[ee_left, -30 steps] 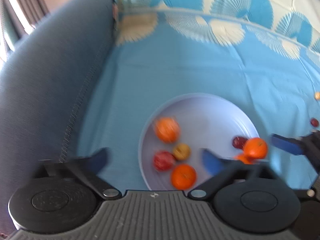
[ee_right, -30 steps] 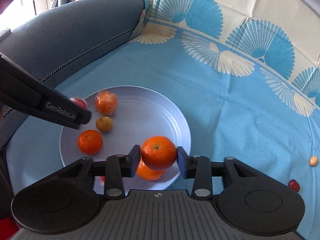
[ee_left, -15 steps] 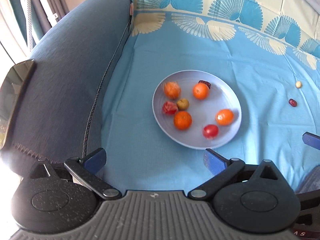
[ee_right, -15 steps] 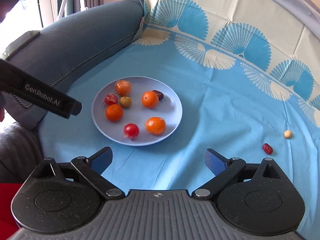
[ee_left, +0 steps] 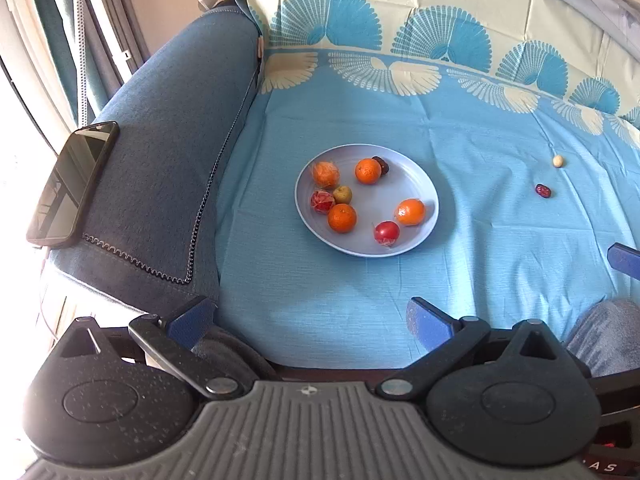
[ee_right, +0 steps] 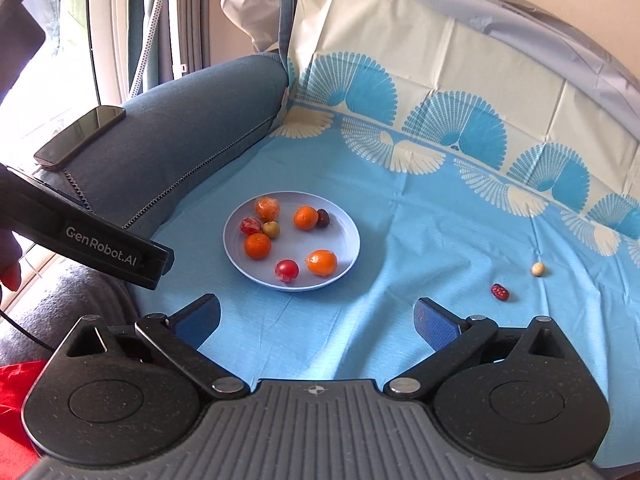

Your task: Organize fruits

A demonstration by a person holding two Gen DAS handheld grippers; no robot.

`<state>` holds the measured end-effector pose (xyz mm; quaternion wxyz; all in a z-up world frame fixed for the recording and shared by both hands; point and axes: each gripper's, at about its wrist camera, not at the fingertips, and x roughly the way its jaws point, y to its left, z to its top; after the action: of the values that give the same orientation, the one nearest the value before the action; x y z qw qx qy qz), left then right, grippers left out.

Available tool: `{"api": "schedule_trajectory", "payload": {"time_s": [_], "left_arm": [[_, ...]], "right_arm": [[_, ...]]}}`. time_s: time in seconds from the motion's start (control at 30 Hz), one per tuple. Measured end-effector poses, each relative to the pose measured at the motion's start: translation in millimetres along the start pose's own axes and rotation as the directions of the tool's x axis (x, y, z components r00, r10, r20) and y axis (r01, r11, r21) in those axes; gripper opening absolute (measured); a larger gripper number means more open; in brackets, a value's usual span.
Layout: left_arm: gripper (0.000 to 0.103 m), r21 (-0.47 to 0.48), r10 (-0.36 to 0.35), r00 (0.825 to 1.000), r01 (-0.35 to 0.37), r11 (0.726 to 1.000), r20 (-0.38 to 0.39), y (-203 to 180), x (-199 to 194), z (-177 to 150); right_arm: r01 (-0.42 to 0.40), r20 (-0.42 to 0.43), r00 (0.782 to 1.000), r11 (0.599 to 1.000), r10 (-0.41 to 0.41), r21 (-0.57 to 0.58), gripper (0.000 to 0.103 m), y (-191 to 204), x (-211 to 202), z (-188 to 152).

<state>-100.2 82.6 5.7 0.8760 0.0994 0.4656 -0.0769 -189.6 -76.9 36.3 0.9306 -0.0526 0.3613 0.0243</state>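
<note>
Now both the left hand-held gripper [ee_left: 308, 316] and right hand-held gripper [ee_right: 318, 316] are spread empty, the right opening; ahead, the pale blue round plate [ee_right: 348, 258] gathers fruit, while a dark red date [ee_right: 499, 292] waits outside

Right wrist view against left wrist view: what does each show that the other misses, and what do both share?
Only the right wrist view shows the black left gripper body lettered GenRobot.AI and red cloth at bottom left. Only the left wrist view shows a blue fingertip of the right gripper at its right edge. Both share the pale blue round plate of fruit, the black phone on the sofa arm, and a small red fruit beside a beige one on the cloth.
</note>
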Motion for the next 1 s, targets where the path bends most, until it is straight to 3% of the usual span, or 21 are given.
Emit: {"api": "schedule_trajectory", "payload": {"time_s": [0.43,1.0], "left_arm": [[0.103,0.019,0.004,0.999,-0.005,1.000,0.047,-9,-28,-18],[0.103,0.041,0.008,0.998,-0.010,0.999,0.062,-14,-32,-20]], "right_arm": [[0.037,0.083,0.996,0.999,-0.037,0.002,0.102,0,-39,-10],[0.042,0.095,0.995,0.999,-0.043,0.014,0.102,-3,-44,-14]]}}
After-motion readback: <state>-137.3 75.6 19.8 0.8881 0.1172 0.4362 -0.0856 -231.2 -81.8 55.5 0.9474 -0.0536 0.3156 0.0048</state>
